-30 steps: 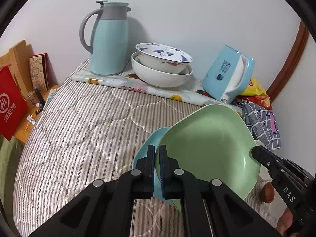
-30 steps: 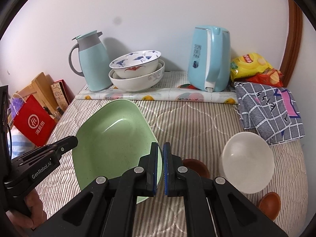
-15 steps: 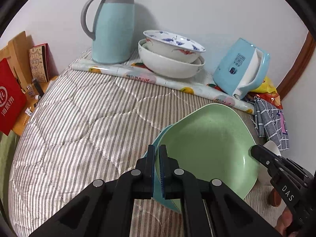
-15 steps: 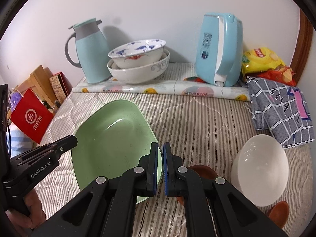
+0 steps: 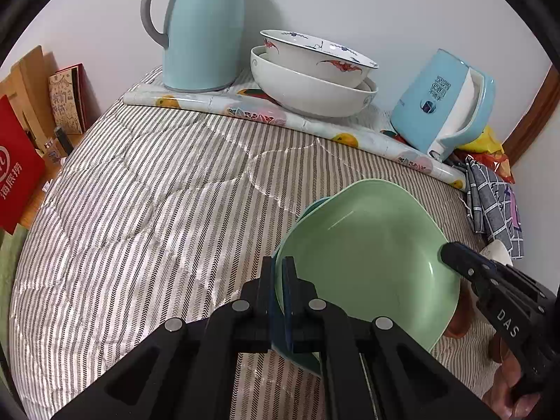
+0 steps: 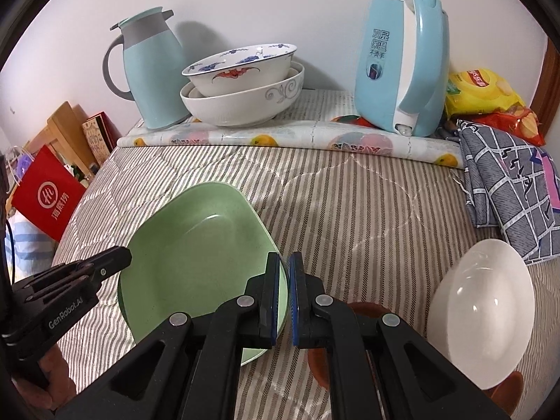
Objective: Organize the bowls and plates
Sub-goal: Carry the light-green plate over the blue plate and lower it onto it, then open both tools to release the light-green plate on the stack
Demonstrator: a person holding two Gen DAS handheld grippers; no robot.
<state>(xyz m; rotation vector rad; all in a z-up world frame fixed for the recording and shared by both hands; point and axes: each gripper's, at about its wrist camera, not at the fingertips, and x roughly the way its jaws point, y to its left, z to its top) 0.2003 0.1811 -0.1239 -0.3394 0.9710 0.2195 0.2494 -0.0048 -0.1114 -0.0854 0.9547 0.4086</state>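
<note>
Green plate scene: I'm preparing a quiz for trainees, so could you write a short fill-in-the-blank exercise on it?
1. Both grippers are shut on the rim of the ___ plate, the left gripper and the right gripper on opposite sides.
2. Under that plate, the edge of a ___ plate shows.
3. The bowl with red and blue patterns sits nested inside a plain ___ bowl.
4. The empty white bowl lies on the ___ side of the right wrist view.

Missing words: green; blue; white; right

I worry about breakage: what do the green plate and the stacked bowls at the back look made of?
Green plate: probably melamine or plastic; matte and faintly speckled. Stacked bowls: likely glazed ceramic; glossy white with painted patterns.
</note>
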